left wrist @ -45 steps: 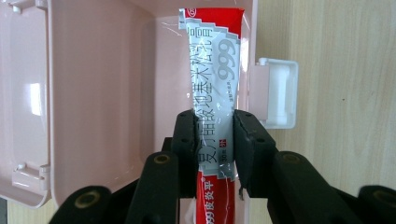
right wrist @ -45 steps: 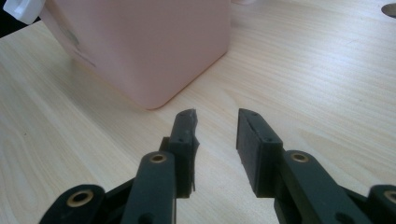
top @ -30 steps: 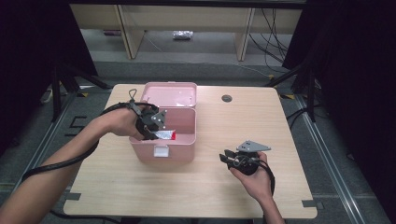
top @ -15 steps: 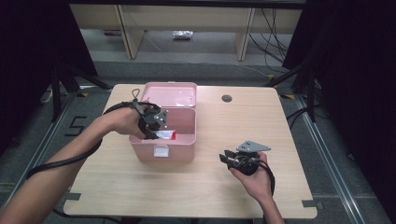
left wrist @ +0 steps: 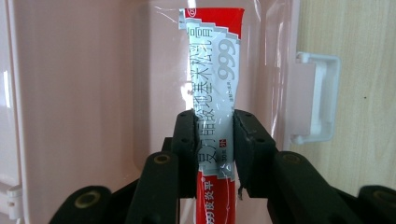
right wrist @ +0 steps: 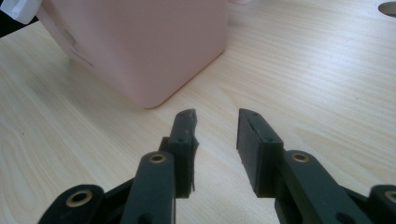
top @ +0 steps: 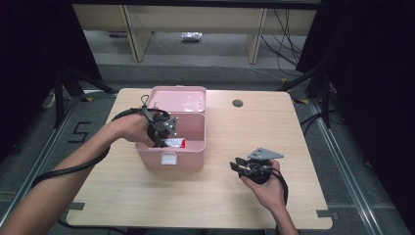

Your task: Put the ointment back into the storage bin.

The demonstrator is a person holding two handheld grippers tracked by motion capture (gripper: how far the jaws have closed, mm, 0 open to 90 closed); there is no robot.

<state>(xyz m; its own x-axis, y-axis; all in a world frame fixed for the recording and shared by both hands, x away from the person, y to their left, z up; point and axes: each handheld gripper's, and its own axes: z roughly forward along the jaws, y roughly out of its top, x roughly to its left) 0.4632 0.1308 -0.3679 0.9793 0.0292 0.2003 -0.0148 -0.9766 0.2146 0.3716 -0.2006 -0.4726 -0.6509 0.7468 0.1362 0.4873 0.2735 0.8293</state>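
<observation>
tube: a flat, crinkly foil tube (left wrist: 212, 107), silver and red with printed characters and "999" on it, held over the open pink box, inside its walls going by the high view (top: 174, 142)
tube ends: bottom end runs off the left gripper view, so no idea about a cap
left gripper: black jaws of the left gripper (left wrist: 214, 154) clamped on the tube's middle, pads flat against both sides
pink box: smooth glossy plastic pink box (top: 195, 147), rounded corners, lid tipped back, white latch (left wrist: 315, 98) on the front
box inside: mostly blocked by the hand from above, probably nothing else in there but hard to tell
right gripper: the right gripper (right wrist: 215, 140) has jaws spread, nothing between them, low over the table to the right of the box
table: pale wood-grain table (top: 293, 127), matte, a small round dark hole (top: 238, 103) near the far edge
</observation>
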